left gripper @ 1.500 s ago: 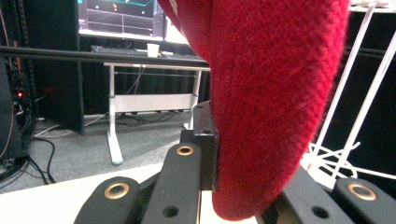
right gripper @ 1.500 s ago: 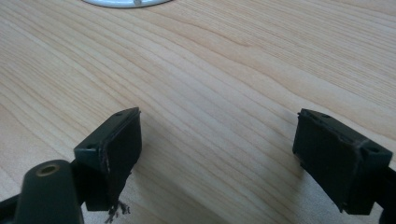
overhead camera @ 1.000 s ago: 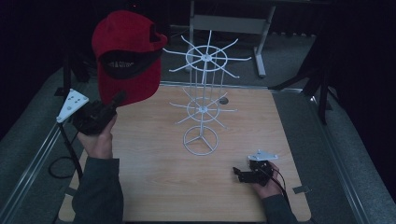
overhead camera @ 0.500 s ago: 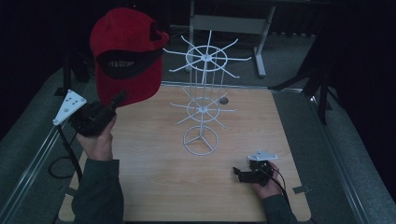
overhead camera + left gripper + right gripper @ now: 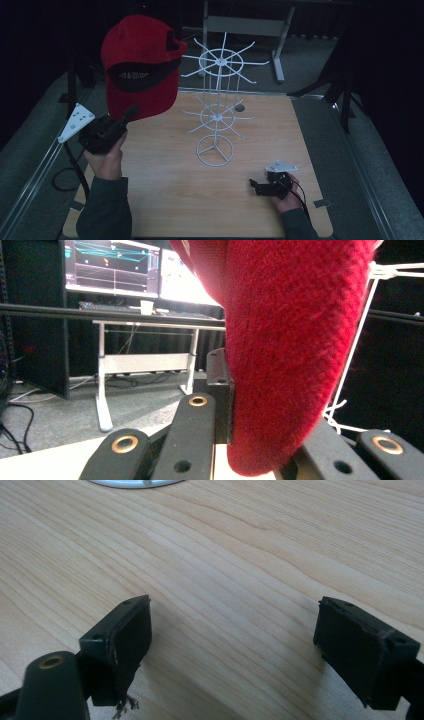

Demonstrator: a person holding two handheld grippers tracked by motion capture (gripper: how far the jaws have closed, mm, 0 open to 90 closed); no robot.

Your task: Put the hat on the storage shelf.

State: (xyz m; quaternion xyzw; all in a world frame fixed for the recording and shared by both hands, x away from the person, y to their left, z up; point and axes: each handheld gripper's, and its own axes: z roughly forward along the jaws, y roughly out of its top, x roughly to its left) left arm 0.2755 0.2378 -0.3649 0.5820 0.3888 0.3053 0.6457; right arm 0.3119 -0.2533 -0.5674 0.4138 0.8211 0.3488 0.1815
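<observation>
Left tool (image 5: pixel 131 112) clamped on the edge of the red cap (image 5: pixel 142 62), held aloft left of the white wire rack (image 5: pixel 218 107). Cap not yet hung; placing on a prong remains. Right tool (image 5: pixel 256 186) rests on bench (image 5: pixel 170 200), jaws apart, empty.

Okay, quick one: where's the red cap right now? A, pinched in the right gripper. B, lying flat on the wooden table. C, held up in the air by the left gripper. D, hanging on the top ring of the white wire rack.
C: the left gripper is shut on the red cap, lifted above the table to the left of the white wire rack; the right gripper rests open and empty low on the table.
</observation>
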